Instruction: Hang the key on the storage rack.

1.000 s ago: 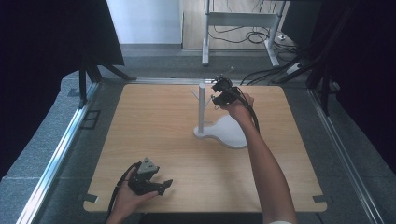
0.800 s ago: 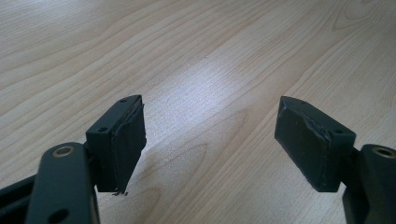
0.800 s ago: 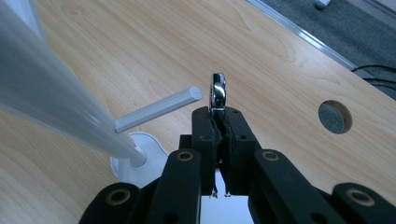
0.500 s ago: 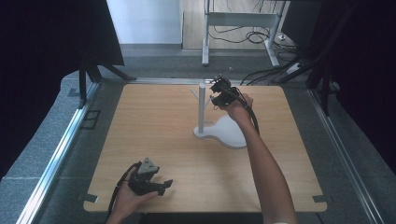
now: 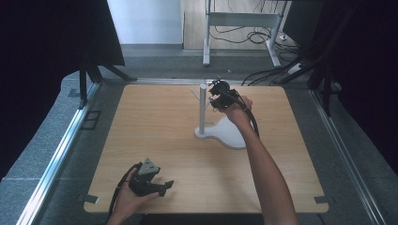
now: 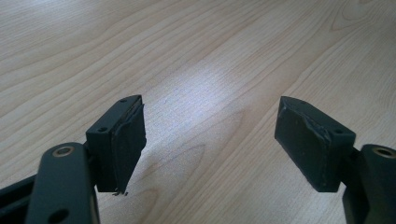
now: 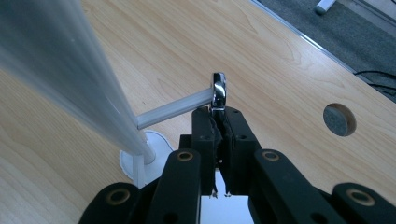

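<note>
As the right gripper's [image 7: 218, 122] closed fingers pinch a shiny ring [image 7: 218, 91], the stand's peg [image 7: 173, 108] lies crosswise, its tip apparently inside; left gripper [image 6: 210, 140] gapes empty.

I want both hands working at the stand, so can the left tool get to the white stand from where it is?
Probably yes: the left tool rests open at the near edge, and bare table lies between it and the white stand.

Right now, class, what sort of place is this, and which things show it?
Probably a lab or workshop recording bench: a bare wooden table, loose cables on the floor behind, and black curtains either side.
</note>
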Motion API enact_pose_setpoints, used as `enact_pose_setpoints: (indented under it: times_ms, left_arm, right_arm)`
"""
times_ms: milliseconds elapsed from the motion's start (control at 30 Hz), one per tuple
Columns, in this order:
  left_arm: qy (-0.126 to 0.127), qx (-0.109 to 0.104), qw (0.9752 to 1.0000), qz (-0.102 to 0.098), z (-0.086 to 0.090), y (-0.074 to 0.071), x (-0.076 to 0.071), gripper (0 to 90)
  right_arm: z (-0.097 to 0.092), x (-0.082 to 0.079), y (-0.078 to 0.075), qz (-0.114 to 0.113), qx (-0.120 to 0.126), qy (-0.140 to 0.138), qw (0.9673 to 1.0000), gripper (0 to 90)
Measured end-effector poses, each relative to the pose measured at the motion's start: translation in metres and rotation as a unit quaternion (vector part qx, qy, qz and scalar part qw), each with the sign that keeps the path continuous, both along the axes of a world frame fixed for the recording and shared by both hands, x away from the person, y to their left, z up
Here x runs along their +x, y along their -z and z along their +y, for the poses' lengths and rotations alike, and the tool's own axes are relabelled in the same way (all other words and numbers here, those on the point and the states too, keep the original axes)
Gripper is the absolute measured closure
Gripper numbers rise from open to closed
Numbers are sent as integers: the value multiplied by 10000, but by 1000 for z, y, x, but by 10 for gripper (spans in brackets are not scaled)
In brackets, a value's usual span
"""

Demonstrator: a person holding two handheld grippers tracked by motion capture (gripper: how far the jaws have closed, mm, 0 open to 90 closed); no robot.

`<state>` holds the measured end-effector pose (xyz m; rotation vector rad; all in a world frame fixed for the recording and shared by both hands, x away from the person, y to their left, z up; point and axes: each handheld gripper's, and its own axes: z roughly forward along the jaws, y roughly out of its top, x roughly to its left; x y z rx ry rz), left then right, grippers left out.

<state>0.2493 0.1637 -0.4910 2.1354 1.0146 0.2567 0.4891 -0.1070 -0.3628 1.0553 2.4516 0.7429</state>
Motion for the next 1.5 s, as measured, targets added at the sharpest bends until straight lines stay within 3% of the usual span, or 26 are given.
enact_pose_setpoints:
  times_ms: [233,767,1067,1500]
  left_arm:
    - [21,30,10000,0,-1,0,0,252]
    - [23,47,10000,-4,-4,2,0,252]
    - [39,67,10000,-2,-5,2,-1,252]
    - [61,122,9999,-1,-8,3,-1,252]
  right_arm:
    - [3,-5,1,-35,-55,-78,9999,845]
    - [8,-19,13,37,88,-313,9995,838]
    - [2,-26,15,96,237,-376,9990,683]
    - [-20,-52,13,-74,547,-444,9975,594]
